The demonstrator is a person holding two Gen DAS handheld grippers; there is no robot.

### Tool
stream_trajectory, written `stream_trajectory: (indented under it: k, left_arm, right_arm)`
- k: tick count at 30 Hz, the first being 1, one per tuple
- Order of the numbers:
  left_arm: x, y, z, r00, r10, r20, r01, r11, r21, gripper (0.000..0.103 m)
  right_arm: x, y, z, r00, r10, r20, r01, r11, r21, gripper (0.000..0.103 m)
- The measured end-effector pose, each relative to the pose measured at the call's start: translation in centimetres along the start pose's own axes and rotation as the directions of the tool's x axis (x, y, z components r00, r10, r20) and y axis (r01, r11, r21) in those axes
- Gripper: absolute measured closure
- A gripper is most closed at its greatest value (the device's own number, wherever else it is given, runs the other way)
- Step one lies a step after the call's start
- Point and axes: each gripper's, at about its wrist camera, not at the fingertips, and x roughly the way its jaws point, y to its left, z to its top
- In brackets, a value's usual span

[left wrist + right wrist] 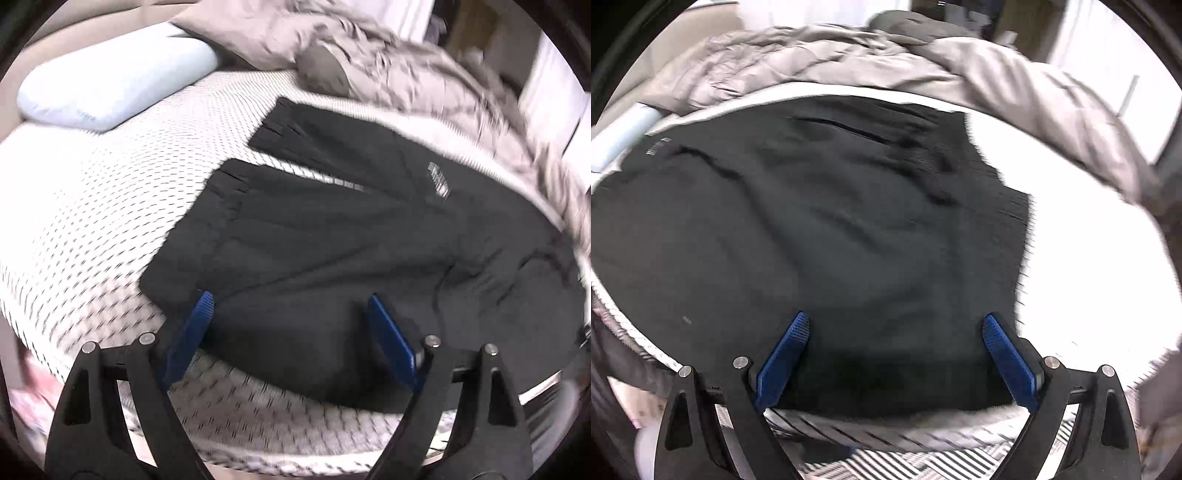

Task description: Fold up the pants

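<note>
Left wrist view: black pants (332, 221) lie spread flat on a bed (92, 206) covered in a white dotted sheet, the two cuffed legs reaching toward the head of the bed, where a pale blue pillow (110, 88) sits at the far left corner. A small white logo (439, 181) shows on the farther leg. A rumpled grey duvet (388, 62) is heaped along the bed's far edge, just beyond the pants. The left hand-held gripper (291, 314) hangs over the near edge of the pants with its blue pads (192, 332) spread wide and nothing clamped between them. From the right wrist view, the waist end of the pants (820, 229) fills most of the frame, a slit pocket visible near the far side, with bare sheet at the right. The right hand-held gripper (894, 332) is likewise released, its blue pads (1008, 358) wide apart above the fabric near the bed's (1089, 266) near edge, gripping nothing. Both views are blurred.
</note>
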Motion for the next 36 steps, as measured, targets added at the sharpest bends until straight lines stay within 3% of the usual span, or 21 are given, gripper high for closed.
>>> stream_trajectory:
  k: [4, 8, 10, 15, 20, 21, 22, 24, 25, 29, 34, 36]
  left_arm:
    - [-3.0, 0.8, -1.0, 0.997, -0.006, 0.078, 0.011, 0.998, -0.067, 0.018]
    - [-4.9, 3.2, -2.0, 0.984, -0.114, 0.134, 0.139, 0.971, -0.196, 0.021]
    - [-5.5, 4.3, -2.8, 0.982, -0.116, 0.146, 0.151, 0.953, -0.261, 0.032]
    - [-2.1, 5.1, -2.6, 0.976, -0.198, 0.085, 0.216, 0.899, -0.382, 0.041]
    - [0.2, 5.5, -1.9, 0.973, -0.206, 0.106, 0.232, 0.877, -0.421, 0.043]
    - [1.0, 5.7, -1.5, 0.975, -0.195, 0.103, 0.220, 0.868, -0.446, 0.051]
    - [1.6, 5.8, -1.3, 0.978, -0.183, 0.099, 0.208, 0.863, -0.461, 0.069]
    - [2.2, 6.0, -0.9, 0.984, -0.139, 0.109, 0.174, 0.868, -0.465, 0.094]
    - [1.9, 6.1, -0.8, 0.984, -0.125, 0.126, 0.170, 0.869, -0.465, 0.099]
    - [0.7, 6.2, -0.7, 0.977, -0.127, 0.172, 0.193, 0.870, -0.453, 0.101]
    - [-0.4, 5.6, -0.1, 0.979, -0.104, 0.176, 0.169, 0.897, -0.408, 0.101]
    - [-0.8, 5.6, 0.1, 0.979, -0.106, 0.172, 0.168, 0.897, -0.409, 0.101]
  right_arm:
    - [-3.8, -2.4, -1.8, 0.994, 0.057, 0.095, -0.072, 0.984, 0.164, 0.007]
    - [-5.9, -3.7, -3.8, 0.979, 0.096, 0.182, -0.144, 0.952, 0.271, 0.007]
    - [-6.3, -2.9, -3.4, 0.975, 0.090, 0.202, -0.145, 0.951, 0.273, 0.007]
    - [-5.8, -2.6, -4.0, 0.978, 0.098, 0.182, -0.150, 0.943, 0.298, 0.007]
    - [-4.7, -3.3, -4.4, 0.976, 0.106, 0.189, -0.165, 0.931, 0.327, 0.007]
    - [-4.6, -3.4, -4.5, 0.976, 0.107, 0.189, -0.167, 0.926, 0.338, 0.007]
    - [-4.5, -3.6, -4.7, 0.977, 0.106, 0.187, -0.167, 0.920, 0.353, 0.007]
    - [-4.5, -4.1, -5.3, 0.977, 0.101, 0.189, -0.171, 0.901, 0.400, 0.007]
    - [-4.4, -4.4, -5.6, 0.974, 0.117, 0.195, -0.192, 0.884, 0.427, 0.007]
    - [-3.3, -5.1, -7.4, 0.955, 0.208, 0.213, -0.290, 0.814, 0.504, 0.009]
    - [-1.2, -5.4, -7.9, 0.901, 0.326, 0.285, -0.432, 0.729, 0.532, 0.017]
    - [-0.2, -5.6, -7.3, 0.904, 0.310, 0.296, -0.426, 0.718, 0.550, 0.031]
